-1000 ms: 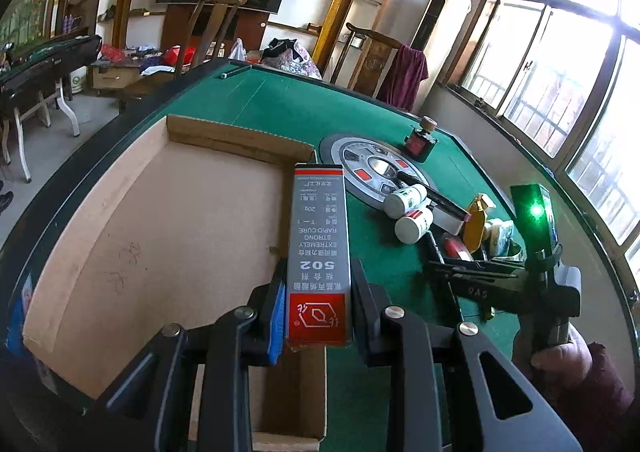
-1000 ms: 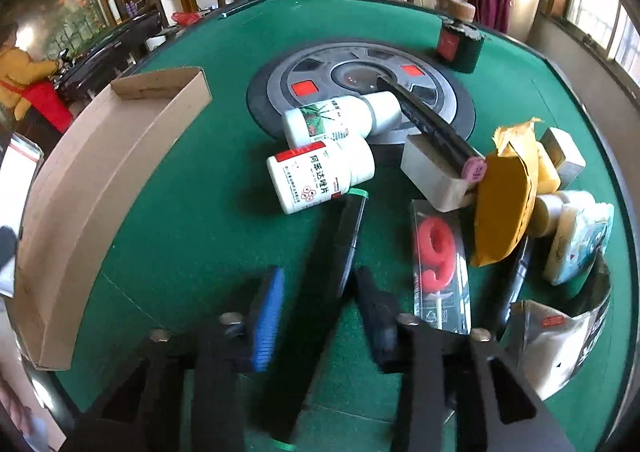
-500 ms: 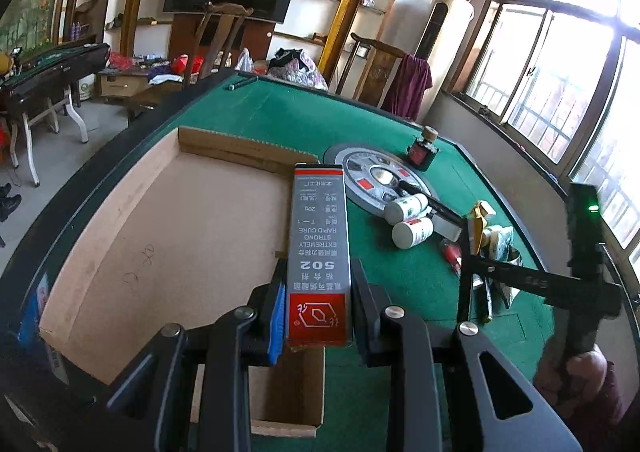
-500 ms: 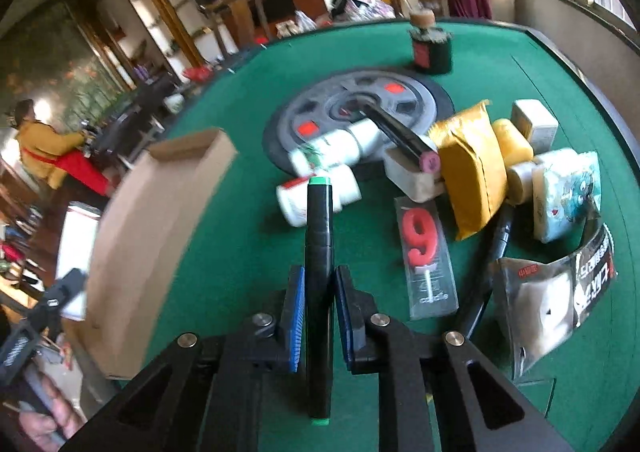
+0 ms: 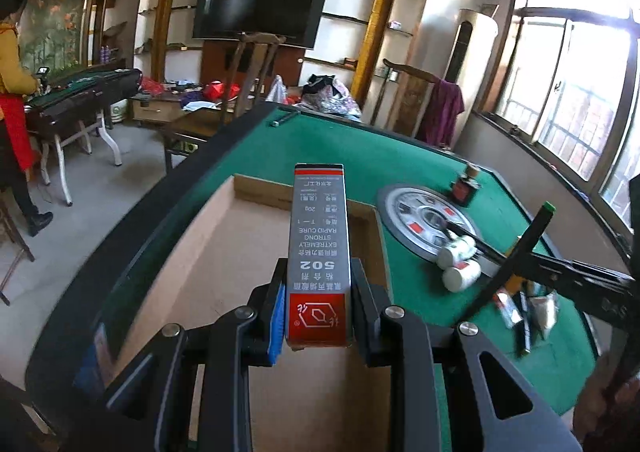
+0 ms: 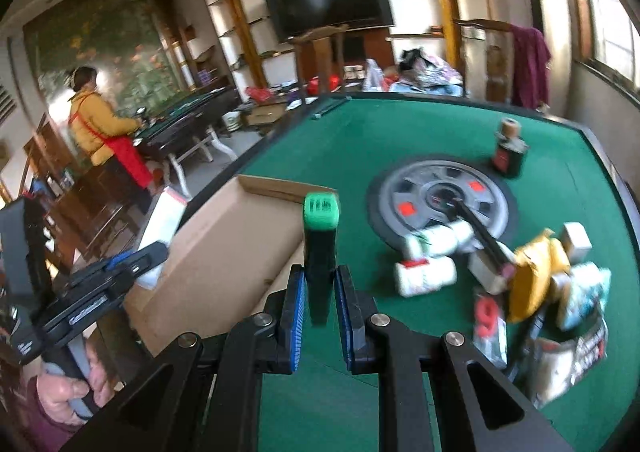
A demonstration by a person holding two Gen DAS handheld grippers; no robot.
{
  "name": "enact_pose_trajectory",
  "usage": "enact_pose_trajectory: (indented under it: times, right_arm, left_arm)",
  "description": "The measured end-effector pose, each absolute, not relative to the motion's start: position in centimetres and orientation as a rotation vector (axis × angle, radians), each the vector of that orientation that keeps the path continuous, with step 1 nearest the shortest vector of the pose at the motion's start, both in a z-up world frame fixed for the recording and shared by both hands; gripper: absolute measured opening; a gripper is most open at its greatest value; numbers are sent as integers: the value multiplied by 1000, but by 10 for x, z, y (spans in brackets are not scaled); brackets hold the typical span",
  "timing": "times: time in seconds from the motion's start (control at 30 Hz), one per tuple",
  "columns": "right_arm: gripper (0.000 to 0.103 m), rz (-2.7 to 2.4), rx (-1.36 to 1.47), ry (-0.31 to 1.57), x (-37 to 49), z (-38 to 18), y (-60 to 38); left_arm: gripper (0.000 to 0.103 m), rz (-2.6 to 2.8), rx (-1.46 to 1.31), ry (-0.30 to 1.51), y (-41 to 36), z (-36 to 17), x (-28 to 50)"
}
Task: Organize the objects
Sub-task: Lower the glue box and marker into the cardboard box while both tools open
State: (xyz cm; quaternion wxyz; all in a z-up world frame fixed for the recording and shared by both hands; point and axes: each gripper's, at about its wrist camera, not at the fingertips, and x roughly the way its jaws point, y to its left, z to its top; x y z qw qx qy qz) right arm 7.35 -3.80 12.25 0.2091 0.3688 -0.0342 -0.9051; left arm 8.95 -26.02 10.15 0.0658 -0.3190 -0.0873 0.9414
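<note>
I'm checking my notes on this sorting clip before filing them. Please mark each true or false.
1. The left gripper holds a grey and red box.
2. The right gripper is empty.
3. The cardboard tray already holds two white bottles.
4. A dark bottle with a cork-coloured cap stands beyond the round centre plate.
1. True: the left gripper is clamped on the grey and red box.
2. False: the right gripper grips a black marker with a green cap.
3. False: the two white bottles lie on the green table, outside the cardboard tray.
4. True: the dark bottle stands past the centre plate.
</note>
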Motion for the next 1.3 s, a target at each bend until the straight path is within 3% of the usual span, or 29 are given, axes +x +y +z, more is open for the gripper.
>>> enact_pose_trajectory:
  times: [0.23, 0.77, 0.83, 0.9, 1.0, 1.07, 1.3]
  right_arm:
    - [17, -2366, 1057, -137, 44, 118, -82]
    - [17, -2322, 1437, -182, -89, 47, -130]
    - [17, -2317, 1466, -183, -92, 38, -128]
    - [17, -2327, 1482, -169, -91, 35, -125]
    - [33, -2429, 1452, -80, -81, 46, -120]
    - [75, -2504, 1397, -29, -69, 61, -114]
    - [97, -2848, 947, 299, 15, 141, -110]
  left_arm:
    - [26, 2823, -1039, -282, -269, 85, 52]
    - [26, 2676, -1336, -372, -248, 36, -31]
    - [34, 2665, -1332, -388, -248, 35, -32]
    - [66, 2674, -1330, -389, -249, 35, -31]
    - [77, 2674, -1323, -412, -250, 36, -30]
    - [83, 2671, -1350, -433, -253, 33, -29]
    - [83, 2649, -1427, -461, -252, 22, -20]
